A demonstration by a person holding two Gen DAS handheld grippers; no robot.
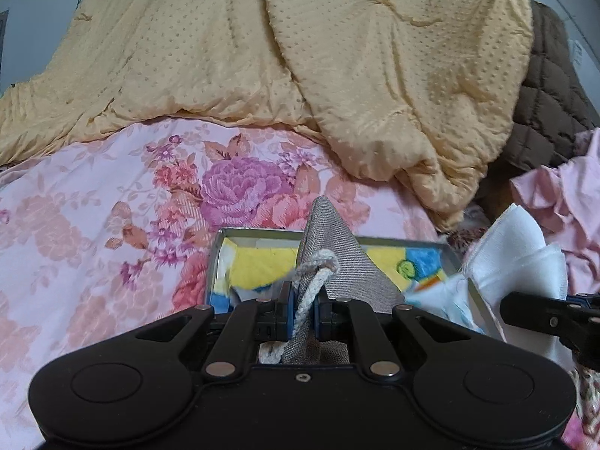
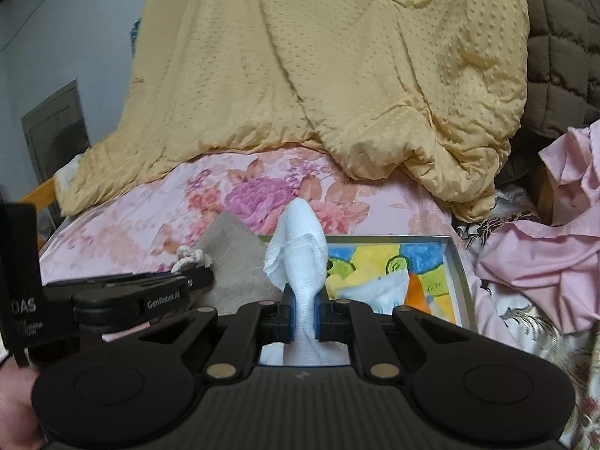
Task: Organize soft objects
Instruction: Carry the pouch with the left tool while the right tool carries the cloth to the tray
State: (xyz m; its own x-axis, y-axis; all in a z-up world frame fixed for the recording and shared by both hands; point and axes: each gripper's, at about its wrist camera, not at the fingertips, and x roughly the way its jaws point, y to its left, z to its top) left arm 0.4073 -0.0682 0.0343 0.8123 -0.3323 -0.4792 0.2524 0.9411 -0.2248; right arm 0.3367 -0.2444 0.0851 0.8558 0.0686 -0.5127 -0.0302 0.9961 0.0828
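Observation:
My left gripper is shut on a grey fabric pouch and its white rope cord; the pouch sticks up past the fingers. My right gripper is shut on a white cloth that rises in a rounded fold. Both hang side by side just above the near edge of a shallow grey box, which holds a yellow, blue and green printed cloth. In the right wrist view the left gripper and the pouch show at left. In the left wrist view the white cloth shows at right.
The box lies on a pink floral bedsheet. A yellow dotted quilt is heaped behind it. Crumpled pink fabric lies to the right, with a brown quilted cover behind. A grey wall is at the far left.

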